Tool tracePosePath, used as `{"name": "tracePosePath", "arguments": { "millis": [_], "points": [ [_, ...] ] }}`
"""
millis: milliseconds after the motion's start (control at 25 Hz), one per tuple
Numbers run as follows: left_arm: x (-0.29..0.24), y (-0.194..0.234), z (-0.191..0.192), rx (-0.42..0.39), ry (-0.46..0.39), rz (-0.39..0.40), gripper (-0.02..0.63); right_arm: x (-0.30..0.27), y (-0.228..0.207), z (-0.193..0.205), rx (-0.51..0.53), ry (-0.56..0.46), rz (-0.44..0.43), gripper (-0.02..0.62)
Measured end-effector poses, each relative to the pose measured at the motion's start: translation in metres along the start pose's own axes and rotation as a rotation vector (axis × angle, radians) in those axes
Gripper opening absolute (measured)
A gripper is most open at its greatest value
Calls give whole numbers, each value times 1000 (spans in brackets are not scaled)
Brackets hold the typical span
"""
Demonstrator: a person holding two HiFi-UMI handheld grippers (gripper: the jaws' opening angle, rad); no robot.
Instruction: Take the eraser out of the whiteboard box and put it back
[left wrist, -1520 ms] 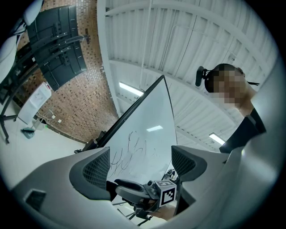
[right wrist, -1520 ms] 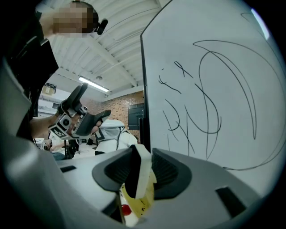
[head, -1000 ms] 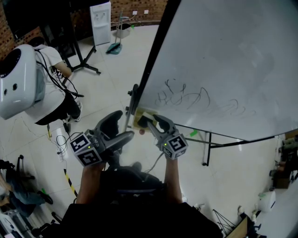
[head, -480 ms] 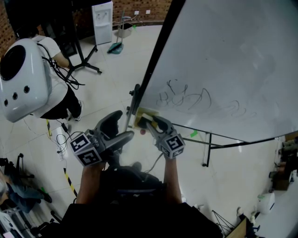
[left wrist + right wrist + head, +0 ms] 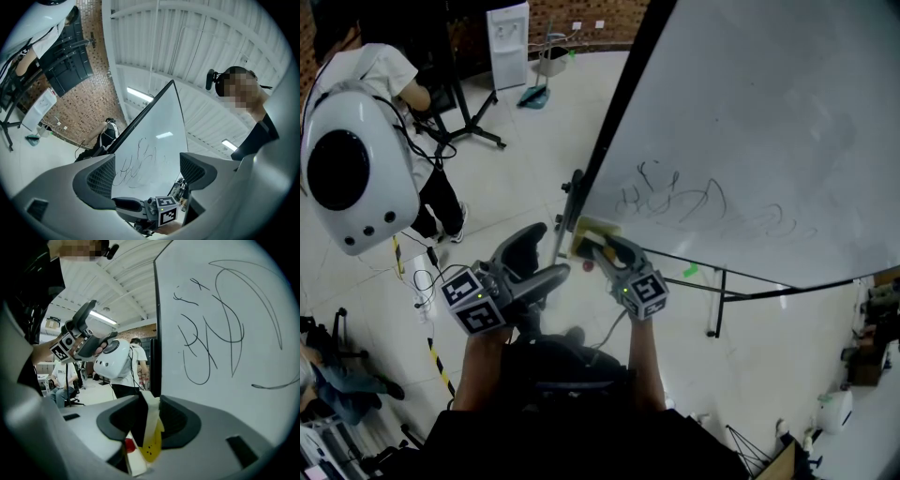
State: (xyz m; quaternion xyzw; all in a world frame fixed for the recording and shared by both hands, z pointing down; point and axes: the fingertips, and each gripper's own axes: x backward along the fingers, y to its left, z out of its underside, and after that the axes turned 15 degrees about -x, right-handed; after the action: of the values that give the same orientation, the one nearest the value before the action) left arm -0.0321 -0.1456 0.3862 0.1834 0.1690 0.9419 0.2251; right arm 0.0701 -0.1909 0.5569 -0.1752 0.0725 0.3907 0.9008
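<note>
A pale yellow and white eraser (image 5: pixel 593 231) is clamped edge-on in my right gripper (image 5: pixel 598 246) at the lower left corner of the tilted whiteboard (image 5: pixel 750 131). In the right gripper view the eraser (image 5: pixel 149 427) stands upright, with both pads pressed on it and a small red part beside it. Black scribbles (image 5: pixel 694 202) cover the board just above. My left gripper (image 5: pixel 549 255) hangs to the left of the board's dark edge, open with nothing in it. Through its jaws the left gripper view shows the whiteboard (image 5: pixel 154 140). I cannot make out the box itself.
A person with a round white backpack (image 5: pixel 347 178) stands at the left on the pale floor. A white water dispenser (image 5: pixel 503 42) and a black stand (image 5: pixel 469 122) are behind. The board's frame legs (image 5: pixel 712 291) run under its lower edge. Black-yellow tape (image 5: pixel 441 361) marks the floor.
My right gripper has sunk slightly with the eraser still in it. The left gripper has kept still. The person with the white backpack has shifted and turned at the left.
</note>
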Motion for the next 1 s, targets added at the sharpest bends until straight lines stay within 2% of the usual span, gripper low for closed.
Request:
{"name": "tracePosePath", "arguments": {
  "millis": [480, 1000],
  "points": [
    [-2, -1, 1, 1, 5, 3, 428, -6, 0, 14, 42, 48, 8, 156],
    [-5, -5, 2, 2, 10, 9, 428, -6, -1, 21, 35, 59, 9, 160]
  ]
}}
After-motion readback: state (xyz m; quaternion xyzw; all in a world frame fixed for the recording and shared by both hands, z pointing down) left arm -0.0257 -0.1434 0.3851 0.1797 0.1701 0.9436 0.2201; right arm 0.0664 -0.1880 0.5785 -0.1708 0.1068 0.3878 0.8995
